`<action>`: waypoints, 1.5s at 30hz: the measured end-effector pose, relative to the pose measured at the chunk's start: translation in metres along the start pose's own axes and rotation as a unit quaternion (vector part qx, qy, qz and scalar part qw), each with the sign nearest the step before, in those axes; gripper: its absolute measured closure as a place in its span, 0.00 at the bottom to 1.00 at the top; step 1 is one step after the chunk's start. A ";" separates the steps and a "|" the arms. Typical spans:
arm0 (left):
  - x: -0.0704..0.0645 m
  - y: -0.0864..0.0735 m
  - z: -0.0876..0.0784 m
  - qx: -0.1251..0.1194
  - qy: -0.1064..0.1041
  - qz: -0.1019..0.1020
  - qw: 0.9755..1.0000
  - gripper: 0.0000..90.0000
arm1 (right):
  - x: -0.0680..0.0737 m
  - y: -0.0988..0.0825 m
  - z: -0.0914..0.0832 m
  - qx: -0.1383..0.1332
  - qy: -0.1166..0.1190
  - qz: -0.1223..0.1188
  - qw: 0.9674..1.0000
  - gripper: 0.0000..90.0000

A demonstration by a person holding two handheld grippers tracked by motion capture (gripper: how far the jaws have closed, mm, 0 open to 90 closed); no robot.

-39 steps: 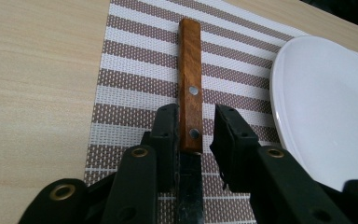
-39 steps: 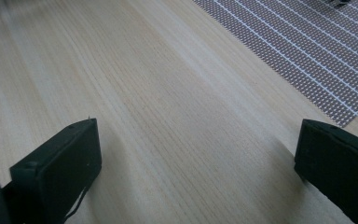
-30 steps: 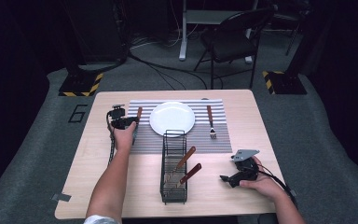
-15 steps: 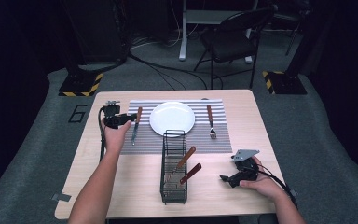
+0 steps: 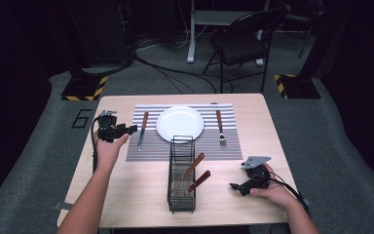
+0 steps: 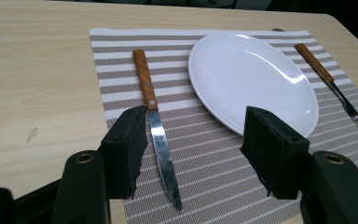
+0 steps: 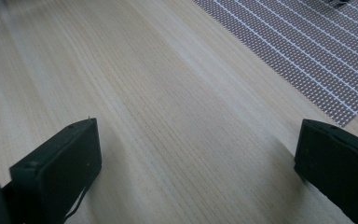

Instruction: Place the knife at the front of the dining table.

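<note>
- High view: left tongs [image 5: 132, 128] held up off the desk [image 5: 126, 195] at the left end of the striped placemat [image 5: 233, 146], tips aimed twd the table knife [image 5: 142, 130]. Jaws released, have just been opening, nothing between them.
- Knife lies flat on the mat's left strip, just left of the white plate [image 5: 179, 124], wooden handle far end, blade near end. Not touching the plate.
- Right tongs [image 5: 234, 186] low over bare desk near the front-right corner, apart from everything; jaws spread, empty.
- Fork [image 5: 220, 128] w/ wooden handle on the mat right of the plate. Black wire caddy [image 5: 181, 195] in front of the mat, two wood-handled utensils leaning in it.
- Room: bare wood left of the mat, also betw caddy and right hand. Desk edge close behind the left hand.
- Left gripper view: left tongs [image 6: 196, 144] wide apart, gripping nothing. Knife [image 6: 154, 116] passes just inside one black pad [image 6: 126, 144], steel blade running on below it; can't tell if pad touches it. Plate [image 6: 251, 84] glossy, round, rim near the other pad. Mat [image 6: 205, 186] woven, grey-white stripes. Fork [image 6: 331, 79] at far edge.
- Right gripper view: right tongs [image 7: 196, 163] wide apart, empty, over pale wood-grain desk [image 7: 158, 102]. Mat corner [image 7: 317, 56] ahead, well clear of the pads.
</note>
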State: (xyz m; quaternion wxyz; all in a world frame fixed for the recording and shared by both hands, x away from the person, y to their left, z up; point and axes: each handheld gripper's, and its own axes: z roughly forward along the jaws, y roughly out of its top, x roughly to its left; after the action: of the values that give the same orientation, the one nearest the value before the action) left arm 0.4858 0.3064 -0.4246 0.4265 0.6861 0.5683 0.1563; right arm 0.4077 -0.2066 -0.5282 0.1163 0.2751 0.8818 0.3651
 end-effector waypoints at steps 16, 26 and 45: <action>-0.001 -0.030 -0.041 0.003 0.015 0.059 0.998 0.43 | 0.000 0.000 0.000 -0.001 0.000 0.003 1.000 0.00; 0.015 -0.071 -0.038 0.017 0.011 0.045 0.999 0.41 | 0.001 0.000 0.000 -0.001 -0.001 0.006 1.000 0.00; 0.051 -0.119 -0.026 0.032 0.038 0.047 0.998 0.40 | 0.001 0.000 0.000 -0.001 -0.001 0.008 1.000 0.00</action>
State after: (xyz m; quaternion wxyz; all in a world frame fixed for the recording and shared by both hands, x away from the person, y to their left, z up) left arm 0.4065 0.3618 -0.5139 0.3745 0.7190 0.5560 0.1836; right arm 0.4068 -0.2067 -0.5283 0.1151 0.2822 0.8791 0.3664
